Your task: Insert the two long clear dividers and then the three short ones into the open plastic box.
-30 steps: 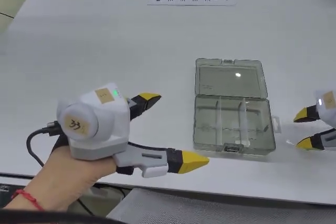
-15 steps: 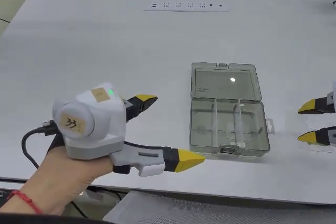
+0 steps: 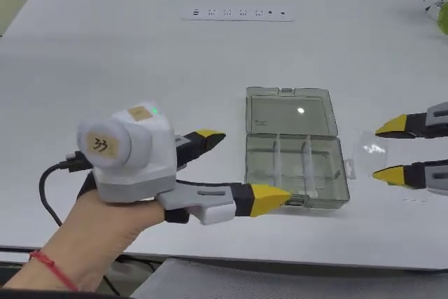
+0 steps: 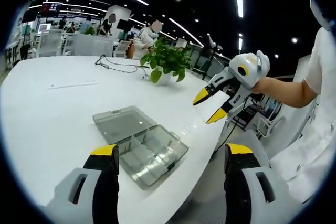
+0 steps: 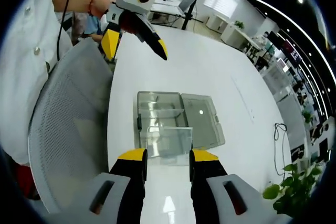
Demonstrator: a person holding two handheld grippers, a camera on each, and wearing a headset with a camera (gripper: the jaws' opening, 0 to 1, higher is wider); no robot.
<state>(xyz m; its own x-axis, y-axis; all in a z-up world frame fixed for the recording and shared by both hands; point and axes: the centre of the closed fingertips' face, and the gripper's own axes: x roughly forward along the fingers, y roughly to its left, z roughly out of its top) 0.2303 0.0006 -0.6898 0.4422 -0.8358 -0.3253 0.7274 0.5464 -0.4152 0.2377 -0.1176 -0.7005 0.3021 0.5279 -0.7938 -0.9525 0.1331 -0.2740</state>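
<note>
Right gripper [image 3: 392, 150] hangs in the air to the right of the plastic box [image 3: 322, 202]. Its jaws are part closed on a clear divider [image 5: 168, 141] that spans the gap between them, seemingly pinched by its two end edges. I judge it a short one, since two long dividers [image 3: 306, 161] already stand upright in the tray. Left gripper [image 3: 241, 166] is wide open and holds nothing, near the box's front left corner. Risks: the pinch is on thin, slick edges, so the panel could pivot or pop out if I squeeze harder or bump a wall. It is close to invisible against the white surface [image 3: 140, 54], so I may misjudge its tilt, miss the slots and jam it against a long divider. The box looks light and nothing pins it, so a skewed push could slide it. Materials: box is smoky translucent hard plastic, rectangular, with its hinged lid [image 3: 287, 111] lying flat open; dividers thin, rigid, glossy, flat; surface matte white, smooth.
</note>
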